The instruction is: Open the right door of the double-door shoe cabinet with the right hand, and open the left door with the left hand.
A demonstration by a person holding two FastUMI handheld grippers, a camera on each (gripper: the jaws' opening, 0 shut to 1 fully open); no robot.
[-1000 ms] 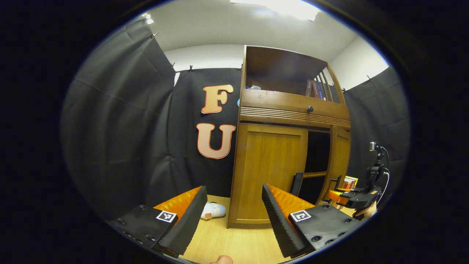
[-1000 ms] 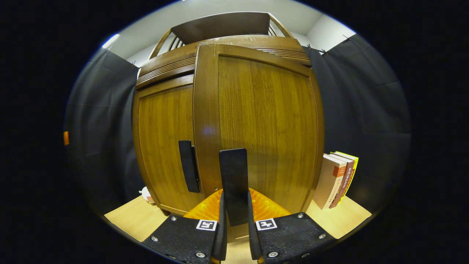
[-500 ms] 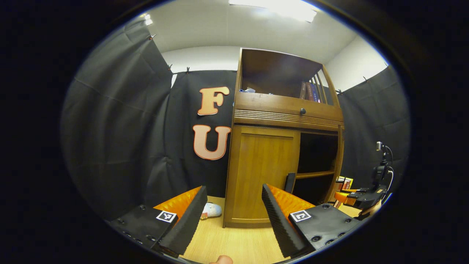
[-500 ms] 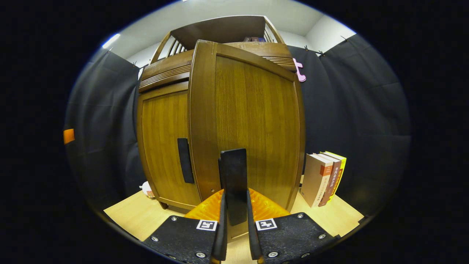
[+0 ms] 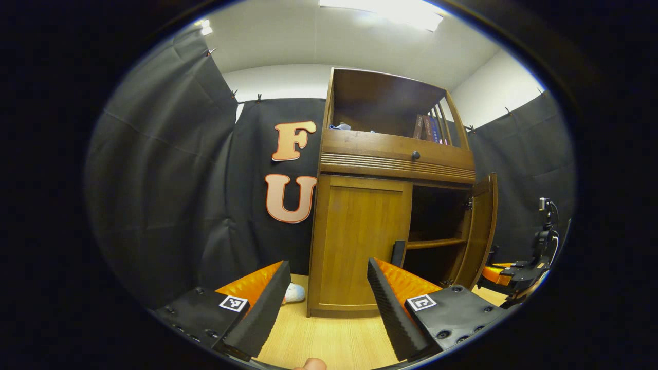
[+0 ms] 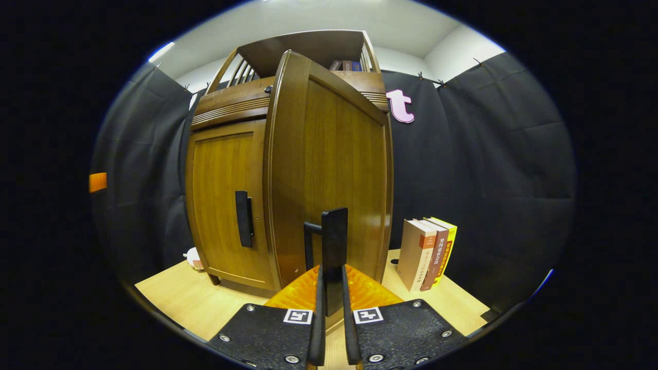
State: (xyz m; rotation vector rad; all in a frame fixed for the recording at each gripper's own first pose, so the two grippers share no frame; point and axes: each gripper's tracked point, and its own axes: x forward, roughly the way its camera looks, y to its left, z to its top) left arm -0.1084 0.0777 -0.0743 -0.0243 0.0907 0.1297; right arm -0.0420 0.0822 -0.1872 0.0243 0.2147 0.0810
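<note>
1. Standing on the floor against the booth's back wall, the cabinet (image 5: 390,205) has its right door (image 6: 334,169) swung well out; in the left gripper view it sits past square to the front, baring a dark inside and a shelf (image 5: 434,242).
2. The right gripper (image 6: 330,308) is clamped on the right handle (image 6: 334,241), a black upright bar, with both fingers pressed to it from either side.
3. The left door (image 5: 360,236) lies flat and closed. Its handle (image 6: 241,218) is a like black bar at the inner edge, untouched.
4. The left gripper (image 5: 326,303) hangs well short of the cabinet with its fingers spread wide and nothing between them.
5. Judged from this, the right half is about done and the left half is not begun.
6. Risks on the right: pulling further could strain the hinge (image 5: 468,204), since the door looks near its stop. The door also points towards the books (image 6: 426,252) standing by the cabinet's right side, and a wider swing could knock them.
7. Risks on the left: the left handle is partly hidden behind the gripper's own right finger (image 5: 390,303), so the approach could miss the bar and scrape the panel. Closing on the bar's edge rather than across it could let it slip out on the pull.
8. A small white thing (image 5: 294,293) lies on the floor by the cabinet's left corner, in the left door's likely sweep.
</note>
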